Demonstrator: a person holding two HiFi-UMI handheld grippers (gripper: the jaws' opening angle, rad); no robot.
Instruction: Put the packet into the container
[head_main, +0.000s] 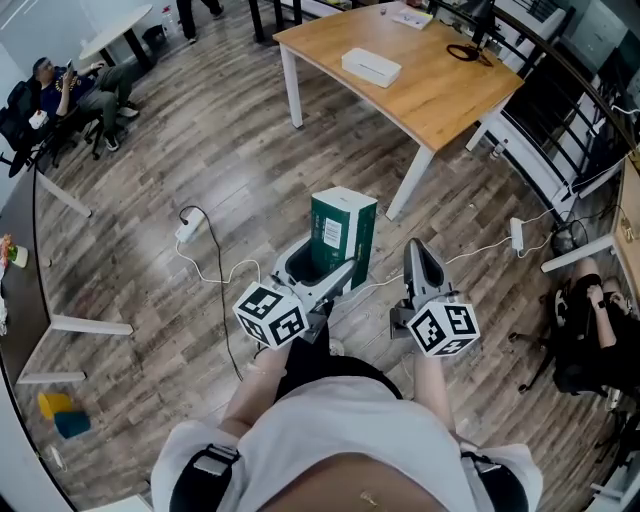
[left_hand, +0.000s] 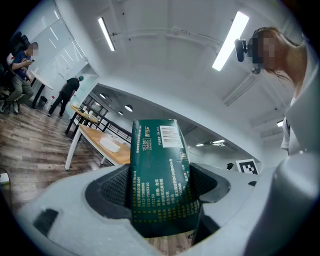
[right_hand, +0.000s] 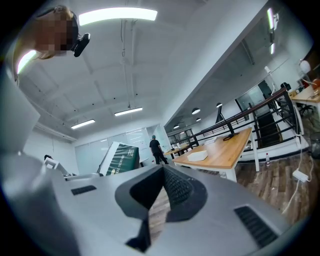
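A dark green packet (head_main: 343, 230) with white print stands upright between the jaws of my left gripper (head_main: 338, 276), which is shut on its lower part. In the left gripper view the packet (left_hand: 157, 170) fills the gap between the two black pads. Just left of and below the packet is a small white container (head_main: 298, 266) with a dark opening, standing on the floor and partly hidden by the gripper. My right gripper (head_main: 419, 256) hangs to the right of the packet, shut with nothing in it. The right gripper view shows the packet (right_hand: 120, 158) off to its left.
A wooden table (head_main: 440, 95) with a white box (head_main: 371, 67) stands beyond the container. A power strip with cables (head_main: 186, 232) lies on the wood floor at left. A seated person (head_main: 70, 95) is far left, and a railing and a black chair (head_main: 585, 345) are at right.
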